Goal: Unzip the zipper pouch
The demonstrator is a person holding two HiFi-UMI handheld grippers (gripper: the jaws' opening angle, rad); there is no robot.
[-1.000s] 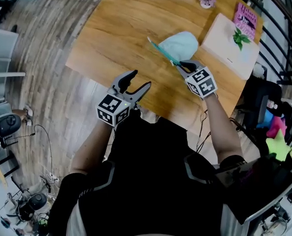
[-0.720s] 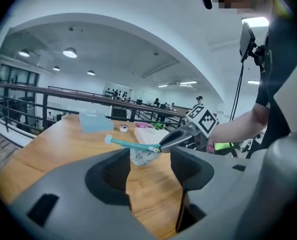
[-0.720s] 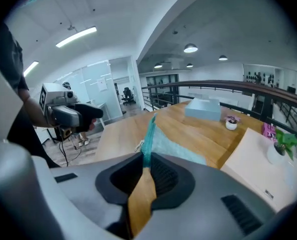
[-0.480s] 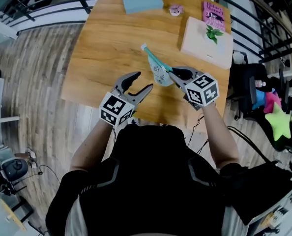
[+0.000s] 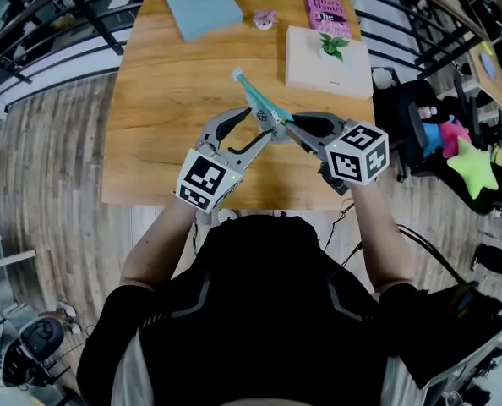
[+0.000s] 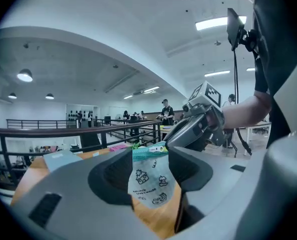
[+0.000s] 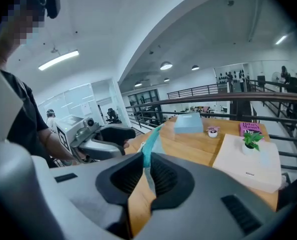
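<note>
1. Right gripper (image 5: 286, 125) is clamped on one end of the pouch (image 6: 149, 181); its jaws stand almost together on the thin teal edge.
2. Left gripper (image 5: 258, 125) has its jaws apart. They have just been closing, and the pouch hangs between them with no pad clearly pressing on it.
3. Both grippers meet in the air above the near part of the table (image 5: 166, 100), so the pouch is off the wood.
4. The pouch is pale with small printed drawings. Its zipper band (image 5: 255, 96) looks closed, and what is inside cannot be seen.
5. In the head view the zipper band is the long axis. It runs from the gripper tips up and to the left, toward the far side of the table.
6. In the left gripper view that band sits on top and the body hangs below it, flat face toward the camera.
7. Along the far edge lie a light blue book (image 5: 202, 5), a small pink thing (image 5: 264, 19) and a pink book (image 5: 325, 13).
8. A white box (image 5: 319, 70) with a small plant (image 5: 334, 45) on it sits at the far right.
9. Bare wood fills the middle, left and near parts of the table.
10. A dark railing (image 5: 90, 19) runs behind the table's far and right sides.
</note>
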